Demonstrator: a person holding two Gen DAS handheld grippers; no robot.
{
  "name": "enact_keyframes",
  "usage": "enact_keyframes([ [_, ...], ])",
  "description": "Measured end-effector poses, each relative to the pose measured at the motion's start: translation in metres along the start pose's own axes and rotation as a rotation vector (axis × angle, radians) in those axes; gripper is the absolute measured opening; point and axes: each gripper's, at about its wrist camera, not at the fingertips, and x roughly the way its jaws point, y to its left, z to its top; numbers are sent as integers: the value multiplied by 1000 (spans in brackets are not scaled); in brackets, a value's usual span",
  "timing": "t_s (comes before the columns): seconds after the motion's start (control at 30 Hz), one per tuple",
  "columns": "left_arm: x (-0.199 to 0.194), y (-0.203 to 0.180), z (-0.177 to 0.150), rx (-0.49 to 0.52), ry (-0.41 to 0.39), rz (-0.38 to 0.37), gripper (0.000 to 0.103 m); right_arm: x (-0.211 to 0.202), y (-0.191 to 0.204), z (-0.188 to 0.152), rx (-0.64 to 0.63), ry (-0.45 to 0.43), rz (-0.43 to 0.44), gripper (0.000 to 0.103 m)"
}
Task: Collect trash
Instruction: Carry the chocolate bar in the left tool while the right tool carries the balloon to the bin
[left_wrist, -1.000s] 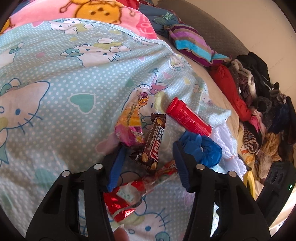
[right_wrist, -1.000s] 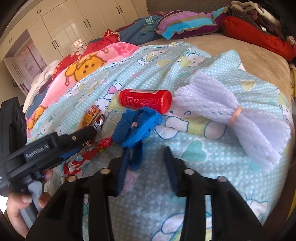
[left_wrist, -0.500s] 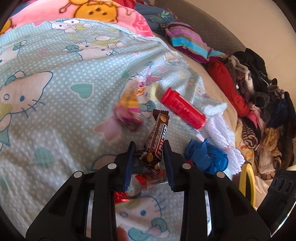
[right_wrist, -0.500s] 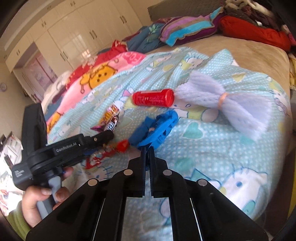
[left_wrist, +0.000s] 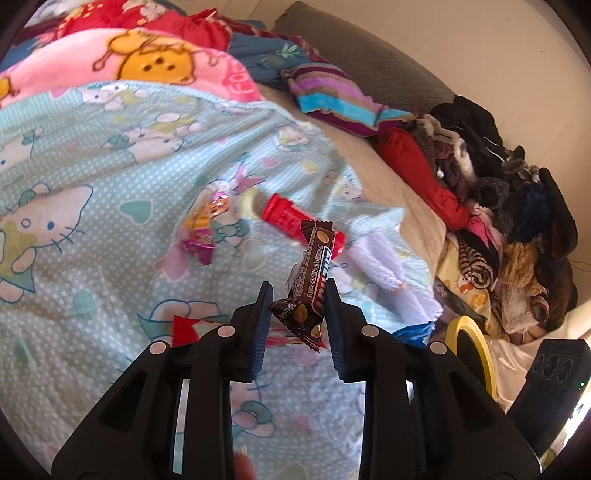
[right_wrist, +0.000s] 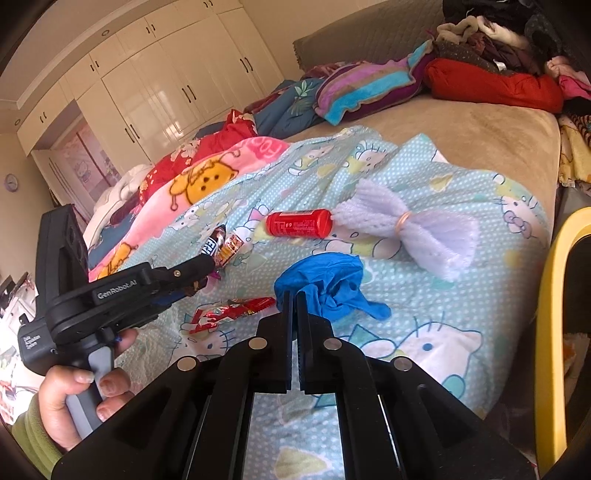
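Note:
My left gripper (left_wrist: 297, 306) is shut on a brown chocolate bar wrapper (left_wrist: 312, 280) and holds it above the Hello Kitty blanket (left_wrist: 92, 206). My right gripper (right_wrist: 294, 301) is shut on a crumpled blue glove (right_wrist: 325, 282), lifted off the blanket (right_wrist: 461, 332). On the blanket lie a red tube (left_wrist: 291, 218), also seen in the right wrist view (right_wrist: 299, 223), a pink and orange snack wrapper (left_wrist: 201, 229), a red foil wrapper (right_wrist: 229, 314), and a white foam net (right_wrist: 417, 225). The left gripper with the bar (right_wrist: 212, 247) shows in the right wrist view.
A yellow-rimmed bin (right_wrist: 550, 332) stands by the bed's right edge; its rim also shows in the left wrist view (left_wrist: 476, 343). A pile of clothes (left_wrist: 517, 221) lies along the right. Pillows and blankets (right_wrist: 362, 88) lie at the head of the bed.
My left gripper closed on the chocolate bar and lifted it off the blanket. My right gripper closed on the blue glove and raised it, moving towards the yellow bin.

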Motion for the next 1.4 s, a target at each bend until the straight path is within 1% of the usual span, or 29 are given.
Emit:
enact_keyframes([
  [0.23,-11,-25,0,49,-19,-31,21,-19,-2,2,-14,-32,-8,2],
  [0.67,-23,-63,-12,129,-22,-77,21,-59,-15,9,7,-103,-16,2],
  [1.03,-27,-96,-23,199,-18,-108,21,-89,-24,11,13,-151,-34,2],
  [1.4,-30,-118,-33,249,-5,-137,21,-110,-37,14,38,-188,-58,2],
])
